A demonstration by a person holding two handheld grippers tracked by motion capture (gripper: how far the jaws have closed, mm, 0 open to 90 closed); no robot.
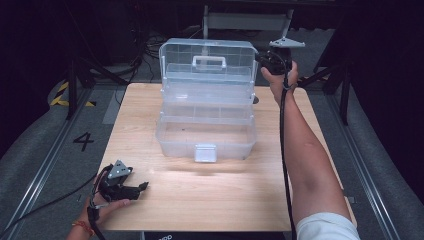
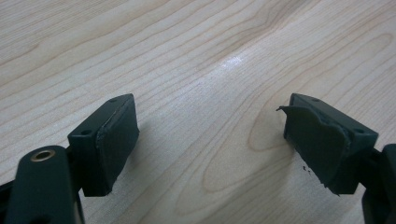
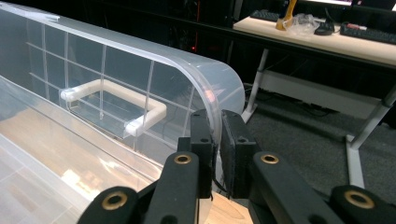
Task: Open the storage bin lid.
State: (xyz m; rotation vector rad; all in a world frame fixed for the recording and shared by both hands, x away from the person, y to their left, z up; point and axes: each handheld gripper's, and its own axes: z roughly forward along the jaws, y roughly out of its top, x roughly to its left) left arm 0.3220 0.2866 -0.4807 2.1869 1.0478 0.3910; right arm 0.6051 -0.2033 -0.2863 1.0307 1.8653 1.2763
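Clear plastic tackle box (image 1: pixel 205 131) is set at the middle of the wooden table (image 1: pixel 210 195), tiers fanned out, lid (image 3: pixel 140 84) raised at the back. The lid's right edge is pinched by the right gripper (image 3: pixel 218 154), probably to swing it. The left gripper (image 1: pixel 125 189) is rested near the table's front left corner, jaws apart, nothing held. Dark room, grey floor (image 1: pixel 30 150), desks behind.

Grey carpet (image 1: pixel 30 125) is covering the floor around the wooden bench (image 1: pixel 200 200) (a black "4" (image 1: pixel 83 141) marked on it), while a second desk (image 3: pixel 327 39) is standing in the dim background, lit from above.
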